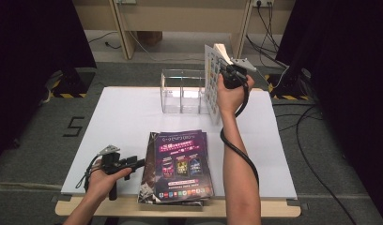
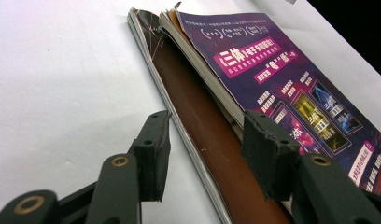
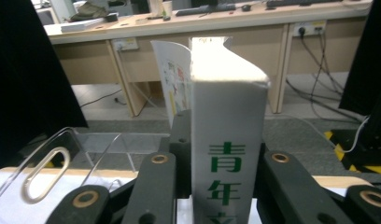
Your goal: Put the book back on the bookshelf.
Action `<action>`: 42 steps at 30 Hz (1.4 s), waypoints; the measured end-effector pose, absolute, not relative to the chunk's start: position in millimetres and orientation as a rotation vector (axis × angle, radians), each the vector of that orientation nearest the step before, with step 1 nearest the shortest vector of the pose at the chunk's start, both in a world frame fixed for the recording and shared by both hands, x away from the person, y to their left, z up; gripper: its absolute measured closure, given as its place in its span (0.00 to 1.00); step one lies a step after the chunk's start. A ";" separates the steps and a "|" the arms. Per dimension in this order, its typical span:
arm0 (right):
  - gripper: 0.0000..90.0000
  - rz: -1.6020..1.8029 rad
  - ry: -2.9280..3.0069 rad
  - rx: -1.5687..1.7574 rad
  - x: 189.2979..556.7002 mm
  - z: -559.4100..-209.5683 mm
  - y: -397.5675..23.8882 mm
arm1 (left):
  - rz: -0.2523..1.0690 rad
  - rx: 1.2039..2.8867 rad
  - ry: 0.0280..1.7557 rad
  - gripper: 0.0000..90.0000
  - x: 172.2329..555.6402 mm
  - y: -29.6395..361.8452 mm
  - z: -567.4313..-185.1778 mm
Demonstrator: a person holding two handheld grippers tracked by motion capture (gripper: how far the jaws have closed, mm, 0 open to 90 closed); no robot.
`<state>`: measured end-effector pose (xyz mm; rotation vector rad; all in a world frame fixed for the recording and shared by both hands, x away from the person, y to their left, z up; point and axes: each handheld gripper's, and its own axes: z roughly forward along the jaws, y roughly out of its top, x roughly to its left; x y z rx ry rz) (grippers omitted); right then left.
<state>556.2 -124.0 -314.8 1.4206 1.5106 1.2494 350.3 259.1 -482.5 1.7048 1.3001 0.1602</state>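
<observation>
Our right gripper (image 1: 227, 70) clamps a book (image 3: 226, 140) upright beside the clear rack (image 1: 182, 91); we keep it vertical over a slot. Left gripper (image 1: 133, 162), jaws apart, rests by the magazines (image 1: 180, 164).

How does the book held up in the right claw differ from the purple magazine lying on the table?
The white book stands upright in the air, clamped by its spine in the right claw; the purple magazine lies flat on top of a stack, untouched. The book's spine is plain white with green characters; the magazine's cover is dark purple with bright panels. The book hangs beside the clear organiser; the magazine lies near the table's front edge. Both are printed paper.
</observation>
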 end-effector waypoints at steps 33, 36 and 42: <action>0.73 1.168 1.651 1.424 534.6 -313.5 -126.3 | 0.152 1.714 1.291 0.57 349.4 256.7 -482.9; 0.73 1.152 1.659 1.427 537.5 -313.3 -125.4 | 0.154 1.713 1.290 0.57 349.5 257.1 -482.3; 0.77 1.117 1.678 1.448 541.9 -312.9 -123.4 | 0.148 1.713 1.292 0.57 350.0 257.0 -483.5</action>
